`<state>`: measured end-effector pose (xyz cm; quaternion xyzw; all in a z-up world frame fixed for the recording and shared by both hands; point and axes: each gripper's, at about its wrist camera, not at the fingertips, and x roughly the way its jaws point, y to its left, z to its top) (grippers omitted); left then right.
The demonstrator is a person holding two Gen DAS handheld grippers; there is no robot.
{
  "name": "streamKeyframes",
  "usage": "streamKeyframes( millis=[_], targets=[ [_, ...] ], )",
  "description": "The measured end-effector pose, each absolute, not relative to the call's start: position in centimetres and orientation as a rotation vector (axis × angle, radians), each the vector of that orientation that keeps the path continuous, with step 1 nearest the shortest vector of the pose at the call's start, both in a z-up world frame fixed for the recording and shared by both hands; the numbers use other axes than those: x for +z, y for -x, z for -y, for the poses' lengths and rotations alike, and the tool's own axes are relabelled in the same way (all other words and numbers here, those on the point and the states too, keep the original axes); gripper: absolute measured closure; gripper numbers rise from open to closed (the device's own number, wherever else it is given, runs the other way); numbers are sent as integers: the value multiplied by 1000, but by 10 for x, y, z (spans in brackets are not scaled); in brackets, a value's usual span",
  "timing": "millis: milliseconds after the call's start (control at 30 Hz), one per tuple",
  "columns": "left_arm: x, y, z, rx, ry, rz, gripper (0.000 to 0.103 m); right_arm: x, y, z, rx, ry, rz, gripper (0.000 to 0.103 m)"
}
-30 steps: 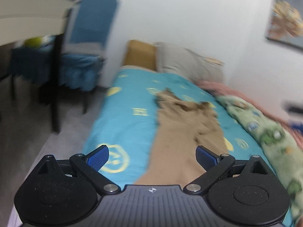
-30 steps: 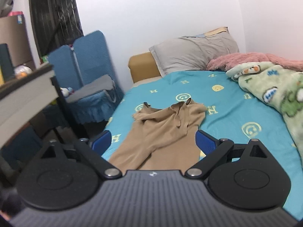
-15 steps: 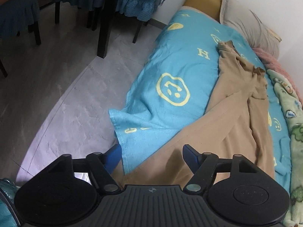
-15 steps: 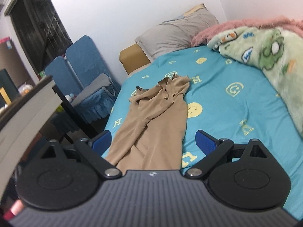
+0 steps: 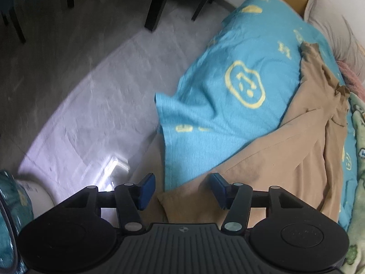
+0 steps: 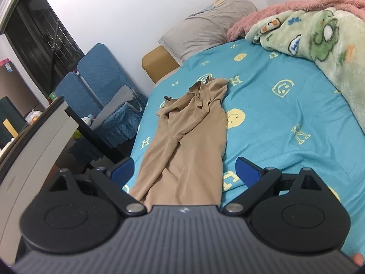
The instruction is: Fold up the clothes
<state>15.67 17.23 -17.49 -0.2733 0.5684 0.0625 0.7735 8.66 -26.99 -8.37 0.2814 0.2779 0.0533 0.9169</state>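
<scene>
Closing left claw [image 5: 180,190] straddles tan garment [image 5: 285,159] hem, ungripped; right claw [image 6: 183,171] wide, empty; pillow [image 6: 205,32] there.

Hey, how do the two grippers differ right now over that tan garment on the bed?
The left gripper has its jaws narrower, just been closing, with the tan garment hem corner between the pads, not yet pinched; the right gripper stands wide. The left looks steeply down at the bed's edge and floor; the right looks along the bed. Both straddle the garment's near end.

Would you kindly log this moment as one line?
left gripper: closing around tan garment corner, not gripping | right gripper: open over hem
</scene>
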Motion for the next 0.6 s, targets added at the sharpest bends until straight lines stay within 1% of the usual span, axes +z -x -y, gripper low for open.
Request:
streamKeyframes(
  millis=[100, 167, 267, 333, 433, 500, 600],
  targets=[
    [-175, -152, -179, 130, 679, -1236, 46, -84, -87, 271, 115, -591, -581, 6],
    [-171, -148, -183, 115, 726, -1234, 50, -85, -87, 272, 116, -597, -587, 6],
    [-165, -143, -186, 82, 766, -1239, 65, -87, -89, 272, 124, -610, -598, 6],
    [-163, -141, -186, 83, 766, -1250, 83, -88, -90, 272, 133, -617, -608, 6],
    [-159, -141, -182, 86, 727, -1261, 94, -89, -90, 272, 144, -620, -616, 6],
    [-156, -141, -177, 85, 674, -1253, 97, -89, -89, 272, 144, -622, -617, 6],
    [-142, -139, -163, 78, 552, -1209, 98, -90, -88, 275, 139, -638, -619, 6]
  ],
)
